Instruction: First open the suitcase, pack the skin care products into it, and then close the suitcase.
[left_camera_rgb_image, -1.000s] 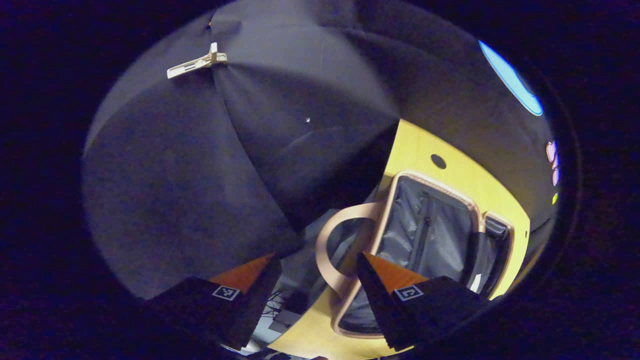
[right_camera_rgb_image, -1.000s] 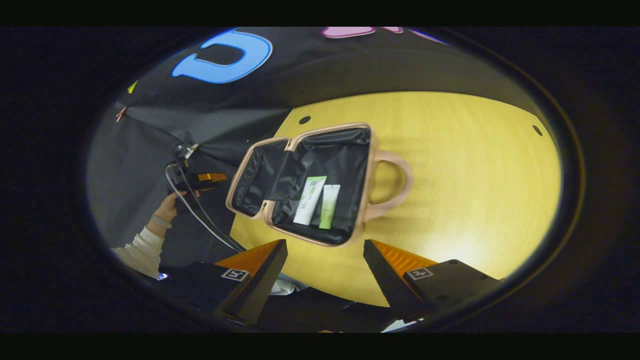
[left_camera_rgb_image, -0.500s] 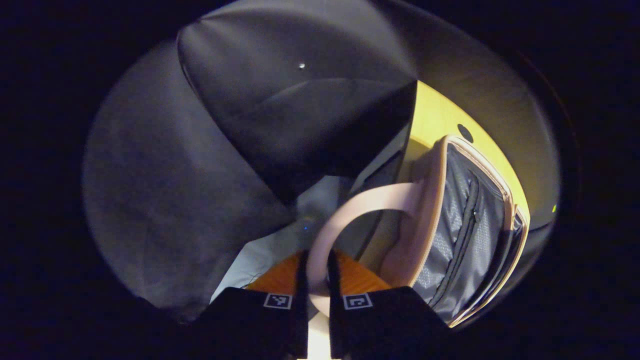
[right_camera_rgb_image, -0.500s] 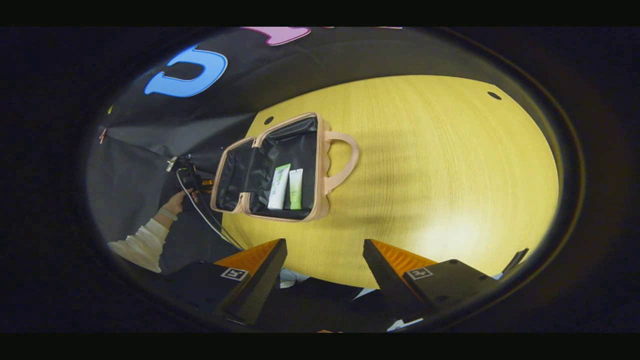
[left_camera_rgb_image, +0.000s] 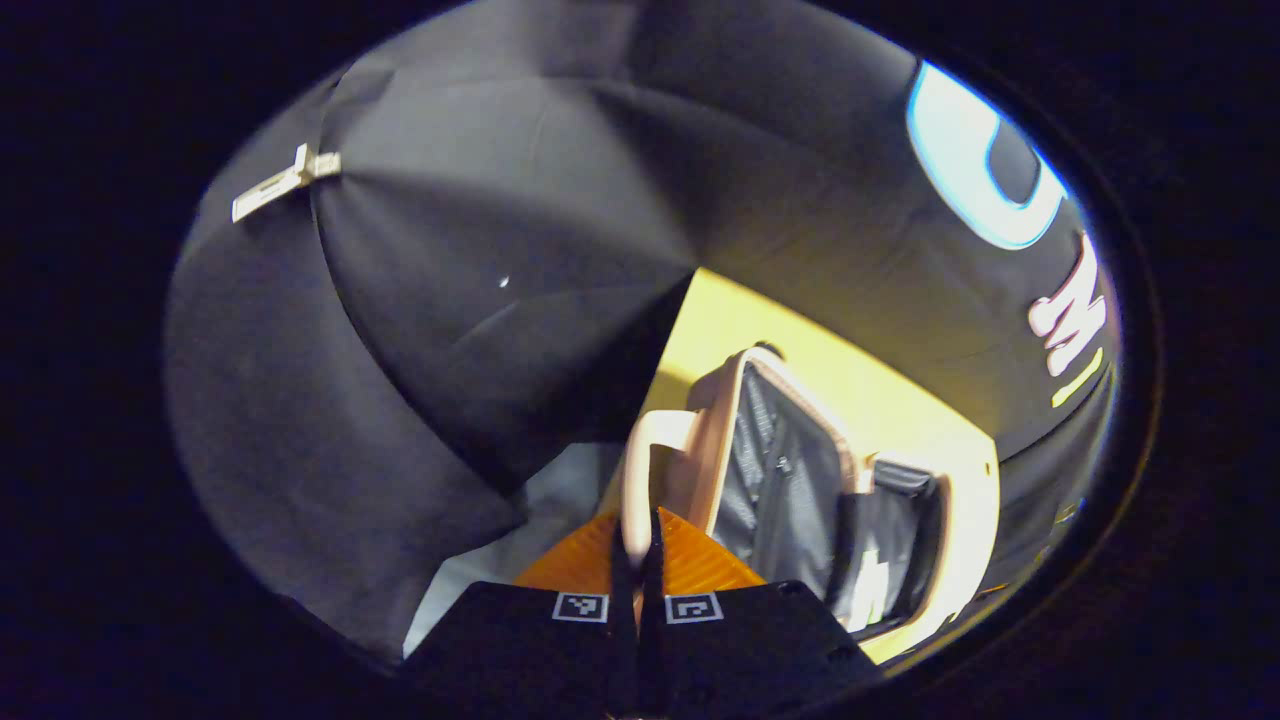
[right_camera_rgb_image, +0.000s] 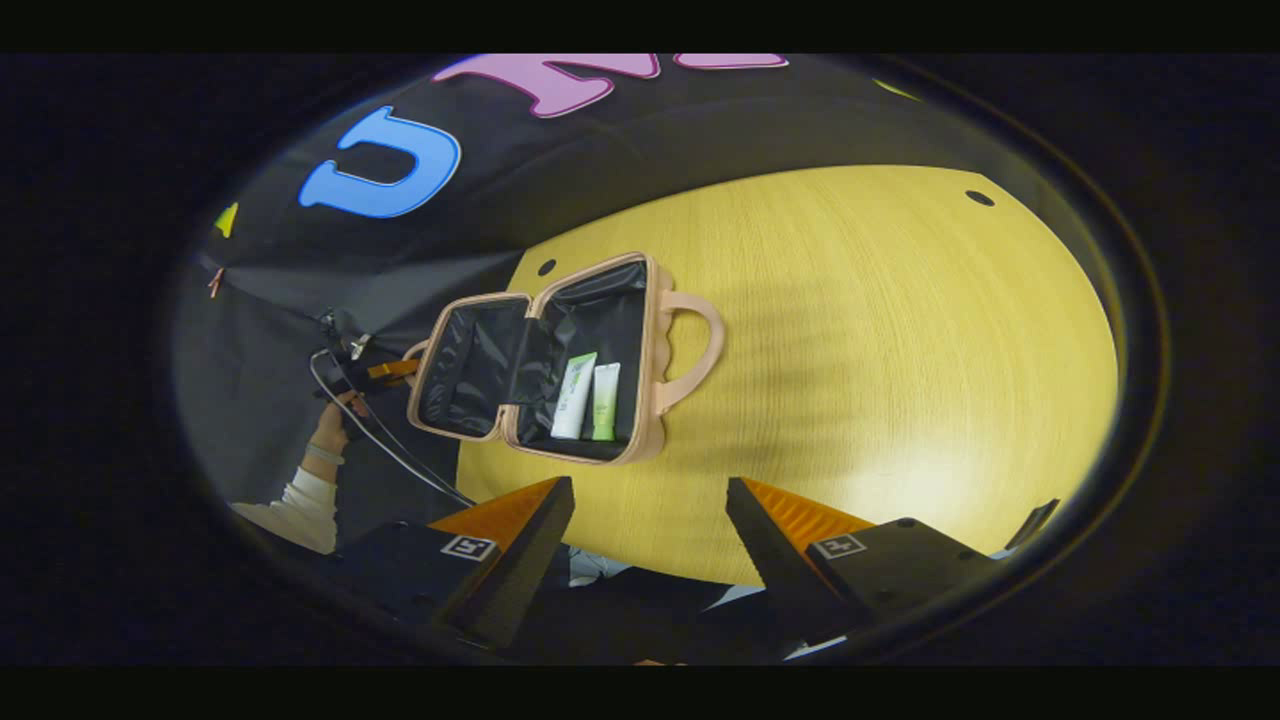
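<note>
A: L gripper (left_camera_rgb_image: 634, 560)?
B: Low centre of left gripper view, clenched on the lid handle (left_camera_rgb_image: 640, 470).
A: R gripper (right_camera_rgb_image: 650, 520)?
B: Bottom of right gripper view, fingers wide apart, grasping nothing.
A: Suitcase (right_camera_rgb_image: 540, 370)?
B: Open, centre-left on the table (right_camera_rgb_image: 880, 330). White tube (right_camera_rgb_image: 574, 397) and green tube (right_camera_rgb_image: 604, 402) lie side by side inside.

No lettering could be read: print on the white tube (right_camera_rgb_image: 574, 396) inside the open suitcase (right_camera_rgb_image: 560, 365) was too small to make out.
</note>
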